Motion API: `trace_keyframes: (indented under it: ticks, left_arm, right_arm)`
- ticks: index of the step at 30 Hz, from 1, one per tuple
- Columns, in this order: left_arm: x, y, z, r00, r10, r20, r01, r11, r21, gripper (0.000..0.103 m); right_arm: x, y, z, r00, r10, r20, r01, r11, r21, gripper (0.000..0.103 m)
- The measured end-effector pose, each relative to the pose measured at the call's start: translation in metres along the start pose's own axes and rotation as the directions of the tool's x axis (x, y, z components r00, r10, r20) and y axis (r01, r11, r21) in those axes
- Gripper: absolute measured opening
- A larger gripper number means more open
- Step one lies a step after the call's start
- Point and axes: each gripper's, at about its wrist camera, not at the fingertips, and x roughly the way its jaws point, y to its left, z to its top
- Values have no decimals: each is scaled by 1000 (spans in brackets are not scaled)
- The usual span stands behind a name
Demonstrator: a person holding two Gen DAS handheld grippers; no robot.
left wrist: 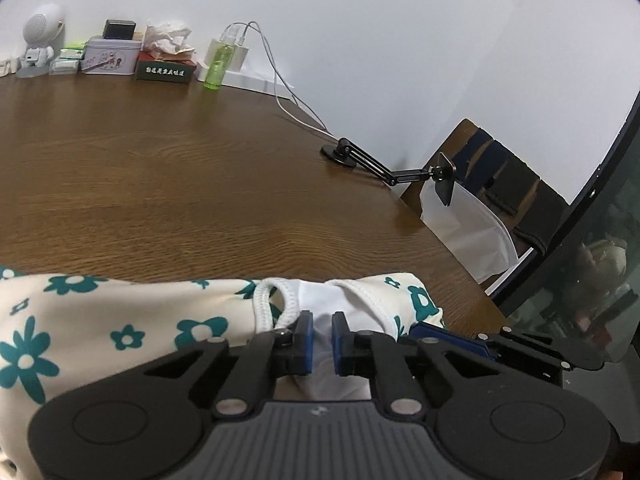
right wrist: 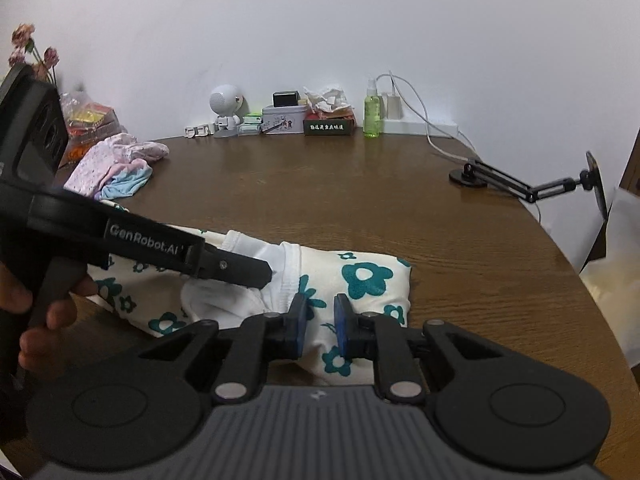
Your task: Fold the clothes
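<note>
The garment (right wrist: 360, 280) – cream knit with teal flowers and a white ribbed neckband – lies bunched on the wooden table (right wrist: 340, 192), long axis running across its near edge. The left gripper (left wrist: 322, 334) pinches white fabric by the neckband; the right gripper (right wrist: 320, 320), nearly closed, grips the flowered cloth.

Soft, even indoor light fills both views, with a pale sheen on the brown wood-grain tabletop (left wrist: 168, 168) beyond the clothes. Fisheye bending curves the tabletop's edge; dark vignetting marks the corners. Focus is fairly sharp.
</note>
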Motion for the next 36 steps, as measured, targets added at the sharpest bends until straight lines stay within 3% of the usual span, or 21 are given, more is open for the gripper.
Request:
trace_keyframes:
  ticks: [3,6,11,17,19,20,22,23,25,27,28,33,36]
  left_arm:
    - [-1,2,-1,1000,-8,4,8,1000,-4,10]
    - [-1,4,0,1000,-21,4,21,1000,-21,10]
    - [0,3,-1,1000,-17,9,17,1000,-21,10]
    - [-5,4,1,1000,-23,14,23,999,-35,12]
    - [-18,2,1,998,-44,50,46,998,-35,36]
    - [-26,2,1,996,-52,75,55,998,-33,40]
    - [-45,1,1,990,-59,128,62,998,-22,54]
    - [-54,1,1,988,-50,149,53,998,-18,59]
    - [-71,2,-2,983,-21,182,23,1000,-11,88]
    - [-85,3,-9,979,7,204,-8,1000,2,100]
    - [-90,3,-13,980,21,200,-24,1000,11,103]
    - [-93,0,-33,994,57,95,-60,998,27,103]
    - [-91,0,-38,995,67,74,-69,997,25,103]
  right_arm:
    - [-14,-6,4,999,23,40,-24,999,41,19]
    - [-30,-15,7,997,-10,70,5,998,65,19]
    - [-17,-8,-2,999,-11,-32,12,999,35,19]
    - [-16,-6,-4,1000,-19,-24,20,1000,23,19]
    - [-25,-14,1,1000,-8,5,7,998,57,32]
    - [-31,-19,4,999,-4,32,1,997,82,39]
    - [-40,-34,9,997,10,73,-20,989,147,62]
    - [-44,-42,11,996,22,82,-37,983,179,65]
    - [-47,-57,12,995,51,89,-72,966,249,75]
    - [-48,-66,12,994,73,82,-94,950,298,94]
    - [-48,-68,10,994,79,78,-100,945,313,103]
    - [-49,-71,-1,989,134,69,-150,921,359,103]
    - [-46,-70,-5,990,131,55,-142,920,365,103]
